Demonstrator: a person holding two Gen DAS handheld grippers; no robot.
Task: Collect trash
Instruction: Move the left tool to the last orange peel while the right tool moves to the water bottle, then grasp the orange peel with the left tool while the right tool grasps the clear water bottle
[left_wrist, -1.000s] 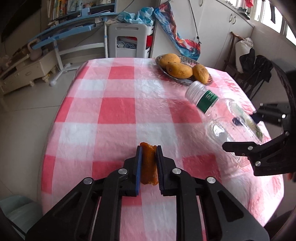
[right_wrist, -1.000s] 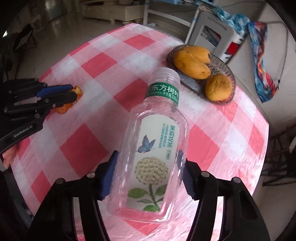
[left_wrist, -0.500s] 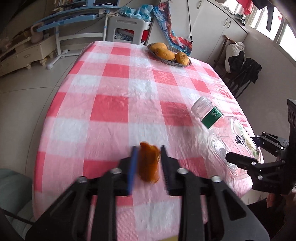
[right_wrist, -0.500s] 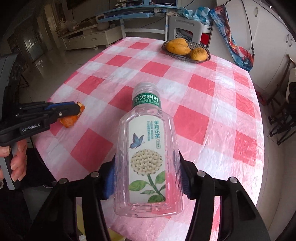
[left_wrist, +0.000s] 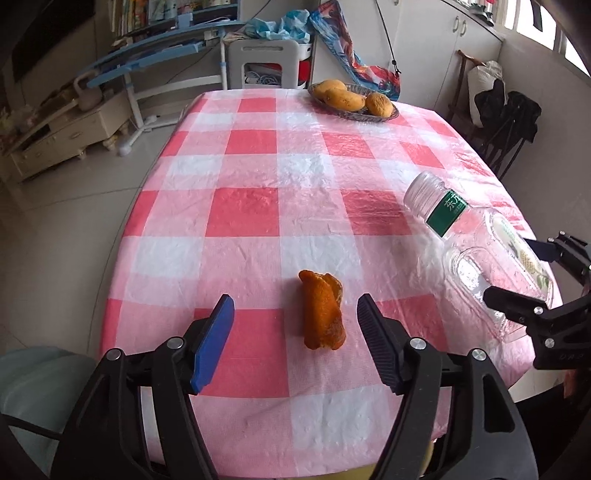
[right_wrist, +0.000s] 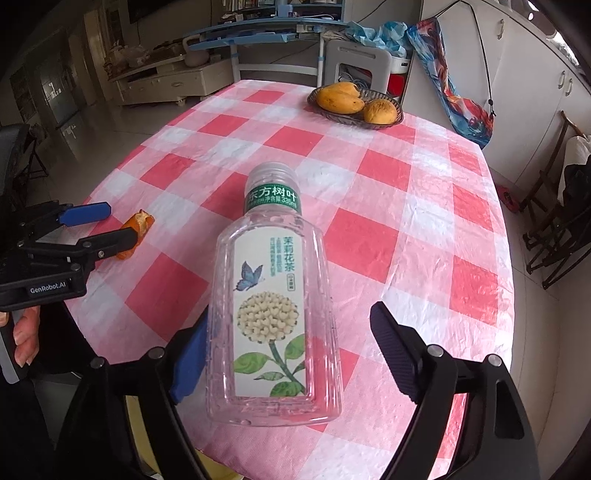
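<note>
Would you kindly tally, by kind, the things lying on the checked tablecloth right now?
Orange peel: 1
Clear plastic bottle: 1
Fruit basket: 1
Yellow fruits in the basket: 3
Total: 6

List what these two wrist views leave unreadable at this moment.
- Trash bin: in neither view.
- Bottle: left wrist view, its base is behind the right gripper; whether it is falling or resting cannot be told.
- Orange peel: right wrist view, partly behind the left gripper.
- Both sets of jaws are opening; contact of the blue pad with the bottle is unclear.
</note>
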